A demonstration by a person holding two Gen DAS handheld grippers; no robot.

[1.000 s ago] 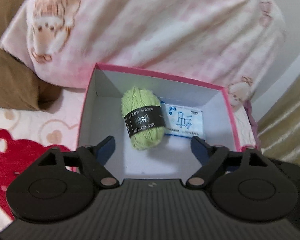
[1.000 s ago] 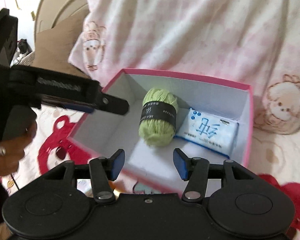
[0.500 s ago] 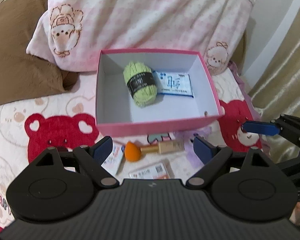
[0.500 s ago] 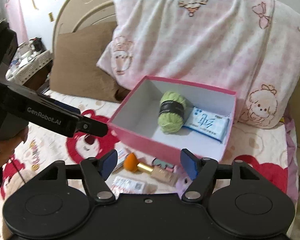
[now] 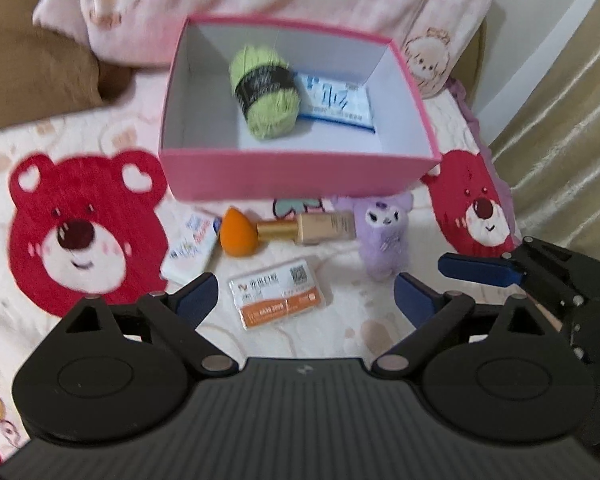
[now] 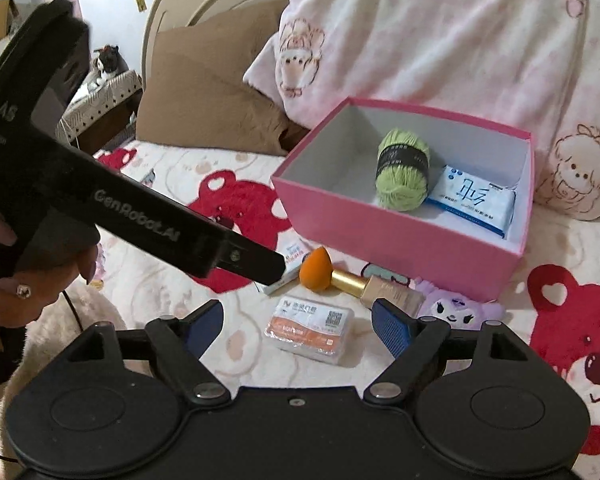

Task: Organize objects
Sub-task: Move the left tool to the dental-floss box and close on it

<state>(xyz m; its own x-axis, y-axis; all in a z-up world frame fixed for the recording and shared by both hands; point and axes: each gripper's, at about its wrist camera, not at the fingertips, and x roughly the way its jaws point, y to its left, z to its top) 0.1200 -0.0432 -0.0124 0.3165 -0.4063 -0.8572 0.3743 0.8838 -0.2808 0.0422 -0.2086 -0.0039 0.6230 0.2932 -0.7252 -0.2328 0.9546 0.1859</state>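
Though crowded below, pink box (image 5: 296,176) half-free

Left view soft with motion blur — print on the card pack (image 5: 279,298) and the wipes (image 5: 337,103) unreadable. Tube (image 6: 286,270) partly hidden behind the left gripper's finger in the right view. Plush (image 6: 458,309) — lower part covered by a blue pad. Right gripper (image 5: 480,270) cut by the frame edge; only one finger shows there. Yarn (image 6: 403,168) label too small to read.
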